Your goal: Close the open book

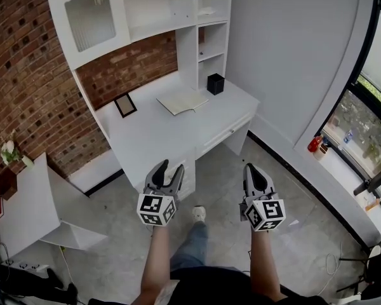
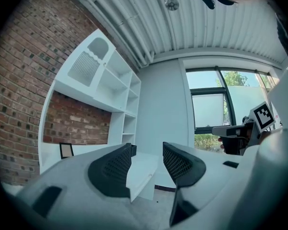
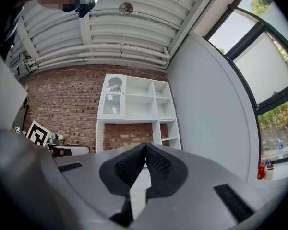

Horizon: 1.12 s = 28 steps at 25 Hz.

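Left gripper (image 1: pixel 168 169) with jaws apart, nothing between them. Right gripper (image 1: pixel 254 169) with jaws pressed together, empty. Open book (image 1: pixel 182 100) flat on white surface (image 1: pixel 146 135), well ahead of both jaws.

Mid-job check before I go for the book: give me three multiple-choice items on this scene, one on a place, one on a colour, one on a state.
1. Where does the open pale book lie on the white desk?
A. between the dark-framed picture and the square cup
B. on the floor
C. on a shelf

2. What colour is that square cup?
A. red
B. black
C. yellow

3. How do the tongs stand?
A. both apart
B. both together
C. left tongs apart, right tongs together, both empty

Answers:
1 A, the head view shows it between the two.
2 B, it is dark against the white desk.
3 C, each gripper view shows its own jaws with nothing held.
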{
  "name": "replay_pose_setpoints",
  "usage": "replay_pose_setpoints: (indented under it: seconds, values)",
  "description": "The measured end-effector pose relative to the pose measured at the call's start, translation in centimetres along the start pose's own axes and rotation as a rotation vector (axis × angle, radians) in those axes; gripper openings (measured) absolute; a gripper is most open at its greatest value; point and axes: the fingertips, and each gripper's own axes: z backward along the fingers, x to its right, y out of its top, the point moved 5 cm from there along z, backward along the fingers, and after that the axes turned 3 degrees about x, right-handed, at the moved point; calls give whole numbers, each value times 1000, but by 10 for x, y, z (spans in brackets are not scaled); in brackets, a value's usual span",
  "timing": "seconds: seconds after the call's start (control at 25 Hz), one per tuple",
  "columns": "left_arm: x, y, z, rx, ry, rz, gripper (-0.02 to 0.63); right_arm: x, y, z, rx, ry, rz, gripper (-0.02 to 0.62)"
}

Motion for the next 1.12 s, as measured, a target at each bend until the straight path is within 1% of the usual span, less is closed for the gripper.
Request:
replay_pose_setpoints:
  seconds: [0.12,0.24,0.56,0.68,0.92,1.12]
  values:
    - [-13,-7,-31,4,3,-4,176,19,-9,-29,7,-7,-5,-2]
    - [-35,-20,-64,-17,17,-5,176,36,-28,-69,-4,0,-27,-2]
    - [-117,-44,-175,-74,80,33,176,71,-61,-215,-67,63,-45,-2]
    - [-150,-49,-216,-83,107,51,176,77,-69,-274,-92,95,-38,-2]
    - [-203,-61,-285,-109,145,83,176,89,-83,-378,-138,156,-39,-2]
    - [-236,-76,-319,-130,181,115,176,90,-99,-443,-165,206,-37,-2]
